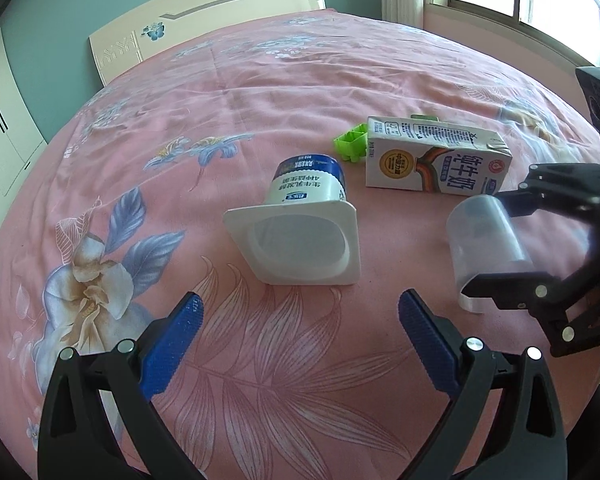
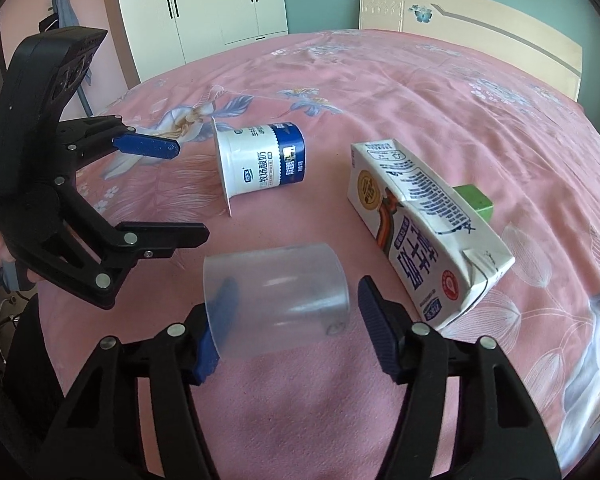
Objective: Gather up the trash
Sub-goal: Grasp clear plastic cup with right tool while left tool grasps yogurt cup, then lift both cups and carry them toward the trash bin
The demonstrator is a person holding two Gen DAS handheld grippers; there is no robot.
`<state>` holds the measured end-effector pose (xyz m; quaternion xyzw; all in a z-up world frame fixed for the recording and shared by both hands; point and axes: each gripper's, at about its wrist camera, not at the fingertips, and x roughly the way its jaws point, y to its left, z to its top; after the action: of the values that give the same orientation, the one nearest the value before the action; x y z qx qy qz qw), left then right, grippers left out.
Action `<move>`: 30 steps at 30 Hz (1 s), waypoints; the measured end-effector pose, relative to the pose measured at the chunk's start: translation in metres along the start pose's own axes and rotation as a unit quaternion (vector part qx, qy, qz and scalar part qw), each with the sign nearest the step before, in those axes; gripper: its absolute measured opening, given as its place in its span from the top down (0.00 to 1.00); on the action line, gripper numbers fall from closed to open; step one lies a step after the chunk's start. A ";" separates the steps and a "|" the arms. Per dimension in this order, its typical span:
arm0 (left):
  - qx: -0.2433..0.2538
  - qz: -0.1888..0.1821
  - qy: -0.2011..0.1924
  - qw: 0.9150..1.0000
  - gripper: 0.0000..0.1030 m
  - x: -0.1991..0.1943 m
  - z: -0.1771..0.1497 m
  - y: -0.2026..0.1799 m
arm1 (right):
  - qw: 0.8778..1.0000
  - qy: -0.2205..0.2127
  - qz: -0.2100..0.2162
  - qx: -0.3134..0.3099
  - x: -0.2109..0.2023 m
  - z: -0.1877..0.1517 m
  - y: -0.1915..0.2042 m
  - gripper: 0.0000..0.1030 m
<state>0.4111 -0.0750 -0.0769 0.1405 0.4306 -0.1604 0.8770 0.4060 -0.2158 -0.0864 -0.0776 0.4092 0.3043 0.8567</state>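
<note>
Open bedspread [image 1: 260, 92] lies beyond the yogurt cup [image 1: 304, 216], with a bare lane between it and the milk carton [image 1: 436, 160]. A green block [image 1: 350, 145] crowds the carton's far end, and the clear cup [image 2: 276, 304] fills the right tool [image 2: 296, 316].

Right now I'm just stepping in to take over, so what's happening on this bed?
A person with a gripper in each hand is collecting trash from the pink bedspread. The right gripper is open, its fingers on either side of a clear plastic cup lying on its side, not yet squeezed. The left gripper is open and empty, facing a tipped yogurt cup. A milk carton lies beside a green block.
</note>
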 end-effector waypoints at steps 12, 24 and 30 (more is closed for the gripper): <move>0.005 0.000 0.010 1.000 0.03 0.026 0.018 0.000 | 1.000 0.011 0.016 -0.008 0.009 0.006 -0.004 0.50; -0.006 -0.004 0.003 1.000 0.15 0.039 0.036 0.009 | 1.000 0.009 0.016 0.003 0.011 0.007 -0.013 0.50; 0.001 -0.011 0.009 1.000 0.36 0.044 0.035 0.005 | 1.000 0.010 0.017 0.003 0.011 0.007 -0.013 0.50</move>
<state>0.4637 -0.0911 -0.0909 0.1380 0.4400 -0.1693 0.8710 0.4237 -0.2185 -0.0916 -0.0710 0.4196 0.3168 0.8476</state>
